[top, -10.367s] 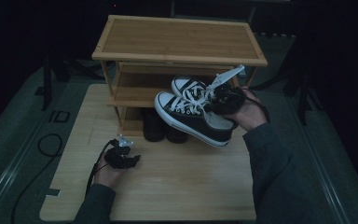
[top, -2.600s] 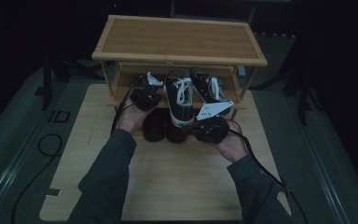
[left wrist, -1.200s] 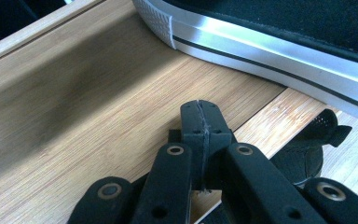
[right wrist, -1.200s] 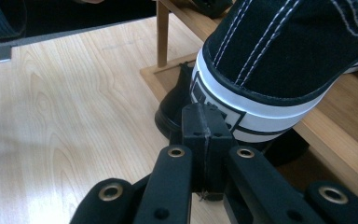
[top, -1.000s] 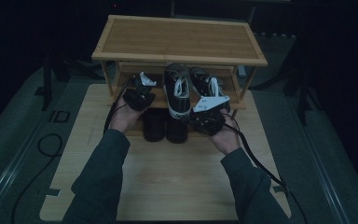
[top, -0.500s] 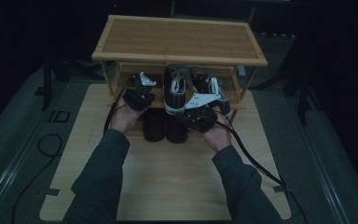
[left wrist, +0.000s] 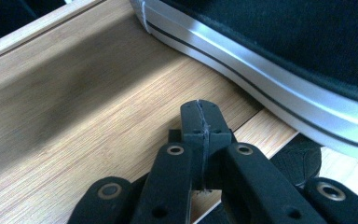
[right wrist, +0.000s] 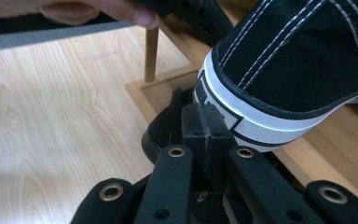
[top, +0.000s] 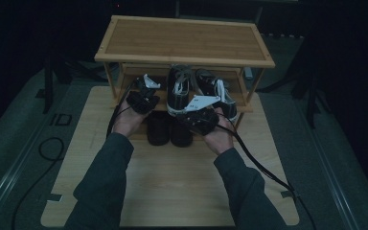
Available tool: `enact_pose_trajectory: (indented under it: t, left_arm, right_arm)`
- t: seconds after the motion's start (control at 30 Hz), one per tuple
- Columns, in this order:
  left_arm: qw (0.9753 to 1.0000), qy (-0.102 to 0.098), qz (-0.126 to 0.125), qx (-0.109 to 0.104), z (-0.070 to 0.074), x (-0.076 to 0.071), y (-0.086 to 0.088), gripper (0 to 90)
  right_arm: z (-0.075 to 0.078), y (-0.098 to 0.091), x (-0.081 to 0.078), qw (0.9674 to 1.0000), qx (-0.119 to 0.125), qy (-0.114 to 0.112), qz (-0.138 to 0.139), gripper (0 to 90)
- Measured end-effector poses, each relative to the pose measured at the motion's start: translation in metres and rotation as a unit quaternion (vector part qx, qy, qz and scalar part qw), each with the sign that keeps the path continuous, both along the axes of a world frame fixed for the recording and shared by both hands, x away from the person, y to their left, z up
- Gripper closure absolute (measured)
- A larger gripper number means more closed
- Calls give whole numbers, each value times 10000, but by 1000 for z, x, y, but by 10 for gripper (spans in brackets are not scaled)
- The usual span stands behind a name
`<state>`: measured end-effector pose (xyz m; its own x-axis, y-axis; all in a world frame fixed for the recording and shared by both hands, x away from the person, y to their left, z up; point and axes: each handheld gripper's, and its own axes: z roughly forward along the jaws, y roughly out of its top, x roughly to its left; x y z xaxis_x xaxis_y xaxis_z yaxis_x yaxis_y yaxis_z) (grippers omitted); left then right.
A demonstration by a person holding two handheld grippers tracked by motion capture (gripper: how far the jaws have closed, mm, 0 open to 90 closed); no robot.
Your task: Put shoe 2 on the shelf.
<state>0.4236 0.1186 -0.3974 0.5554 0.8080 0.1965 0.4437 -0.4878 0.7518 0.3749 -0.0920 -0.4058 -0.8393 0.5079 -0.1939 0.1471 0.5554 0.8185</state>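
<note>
Two black-and-white sneakers stand side by side on the middle shelf of a wooden shoe rack (top: 182, 40), the left sneaker (top: 178, 86) beside the right sneaker (top: 214, 90). My left gripper (top: 146, 93) is shut and empty at the shelf's left end. In the left gripper view its jaws (left wrist: 200, 116) rest closed on the shelf board (left wrist: 84, 116), just short of a sneaker's white sole (left wrist: 261, 81). My right gripper (top: 189, 114) is shut too, its closed tip (right wrist: 204, 122) right against the left sneaker's heel (right wrist: 279, 70).
A pair of dark shoes (top: 168, 128) stands on the board under the shelf, also seen as a black shoe (right wrist: 161, 133) below the heel. A rack leg (right wrist: 151, 53) rises nearby. The rack stands on a pale wooden board (top: 182, 182). Cables (top: 263, 167) trail from both grippers.
The sneakers, earlier carried by the right hand, now stand on the middle shelf. In the last second the right gripper slid slightly left toward the sneaker's heel. The left gripper stayed put.
</note>
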Motion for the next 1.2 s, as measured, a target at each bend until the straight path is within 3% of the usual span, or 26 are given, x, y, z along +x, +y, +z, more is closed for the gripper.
enact_pose_trajectory:
  t: [0.17,0.23,0.27,0.7,0.9,1.2]
  left_arm:
    - [10000,-6,-3,-3,0,0,0,900]
    - [10000,0,-5,-20,0,0,0,900]
    - [10000,-1,-16,-16,0,0,0,900]
    - [10000,-9,-15,-7,0,0,1,900]
    - [10000,-10,-7,0,0,0,1,900]
    - [10000,-5,-4,-10,0,0,1,900]
  right_arm:
    - [-2,-1,3,9999,47,-44,-100,900]
    - [-3,-1,6,9994,11,-100,-333,900]
    - [-4,-4,9,9994,147,14,-300,900]
    - [-2,5,12,9999,74,27,-149,900]
    - [-5,9,12,9997,156,-5,-163,900]
    - [-5,14,11,9997,64,-115,-219,900]
